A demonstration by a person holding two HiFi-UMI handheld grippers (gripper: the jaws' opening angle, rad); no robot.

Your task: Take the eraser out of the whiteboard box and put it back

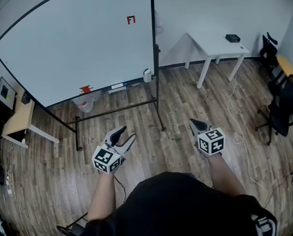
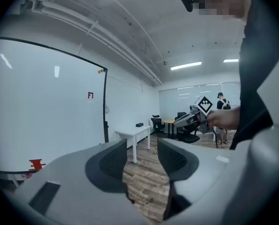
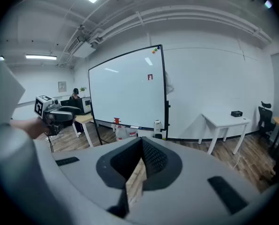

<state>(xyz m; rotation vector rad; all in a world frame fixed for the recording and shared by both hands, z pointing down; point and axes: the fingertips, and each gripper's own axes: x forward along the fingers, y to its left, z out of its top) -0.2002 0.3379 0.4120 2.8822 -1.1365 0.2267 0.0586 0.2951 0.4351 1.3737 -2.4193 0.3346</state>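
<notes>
The whiteboard (image 1: pixel 82 43) stands on a black frame ahead of me. A small white box (image 1: pixel 146 75) hangs at its lower right corner and shows in the right gripper view (image 3: pixel 157 125); I cannot make out an eraser in it. A red item (image 1: pixel 86 89) and markers (image 1: pixel 117 86) lie on the board's ledge. My left gripper (image 1: pixel 123 136) is held over the wood floor well short of the board, open and empty (image 2: pixel 141 158). My right gripper (image 1: pixel 197 125) hovers to the right, shut with nothing in it (image 3: pixel 141 146).
A white table (image 1: pixel 217 45) with a small black box (image 1: pixel 232 38) stands at the back right. Black office chairs (image 1: pixel 279 107) line the right side. A wooden desk (image 1: pixel 18 117) sits at the left. A cable (image 1: pixel 233 112) trails over the floor. A plastic bag (image 1: pixel 84 102) lies under the board.
</notes>
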